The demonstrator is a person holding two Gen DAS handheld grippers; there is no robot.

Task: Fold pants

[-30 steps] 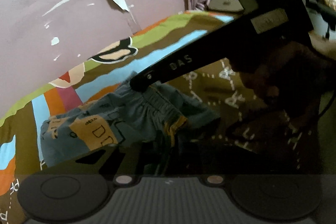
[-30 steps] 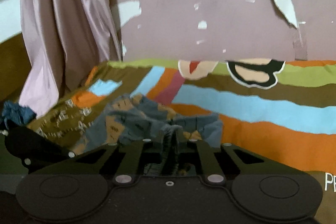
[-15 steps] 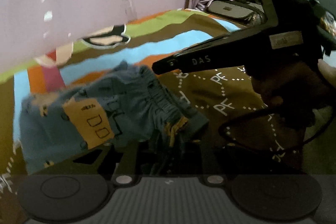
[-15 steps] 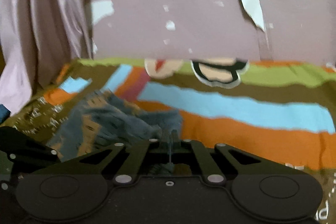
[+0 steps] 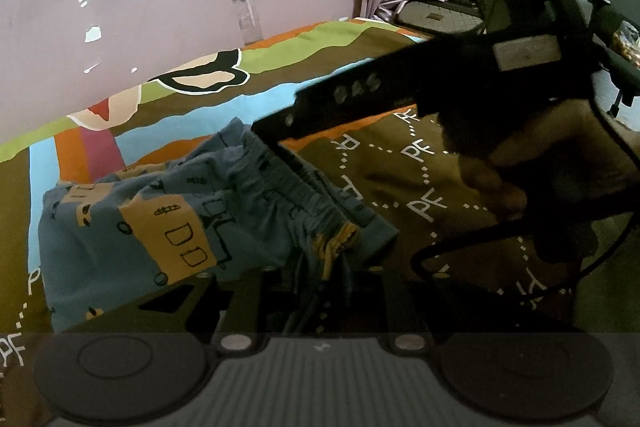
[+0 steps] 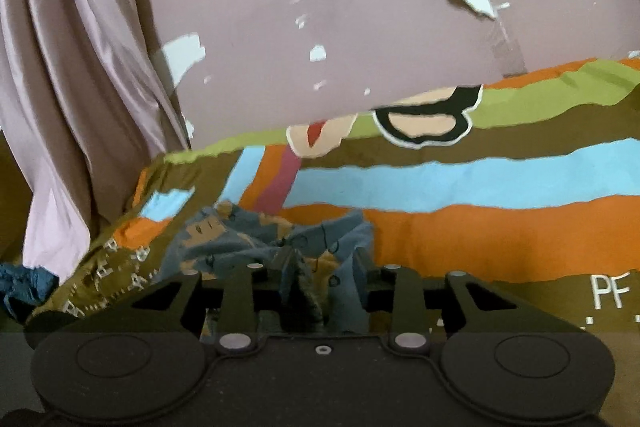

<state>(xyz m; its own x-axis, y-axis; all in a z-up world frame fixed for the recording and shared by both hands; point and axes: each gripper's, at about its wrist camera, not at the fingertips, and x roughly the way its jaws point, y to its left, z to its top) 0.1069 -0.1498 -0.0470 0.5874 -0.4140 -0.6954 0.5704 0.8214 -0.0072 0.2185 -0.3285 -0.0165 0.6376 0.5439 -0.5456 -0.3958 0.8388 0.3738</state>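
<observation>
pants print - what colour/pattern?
Blue pants with tan blocks and small black line doodles; clearest in the left wrist view.

The black hand-held gripper [image 5: 276, 131] bears embossed "DAS" lettering, a grey label, and a looping black cable [image 5: 520, 247].

The pants [image 5: 168, 227] are soft, matt blue cloth with tan printed patches and a gathered elastic waistband. The bedsheet [image 6: 480, 187] is smooth matt cloth. The far wall [image 6: 340, 39] is dull mauve paint, flaking. The curtain [image 6: 60, 67] is faintly glossy cloth. The right gripper [image 5: 276, 131] is matt black plastic.
</observation>
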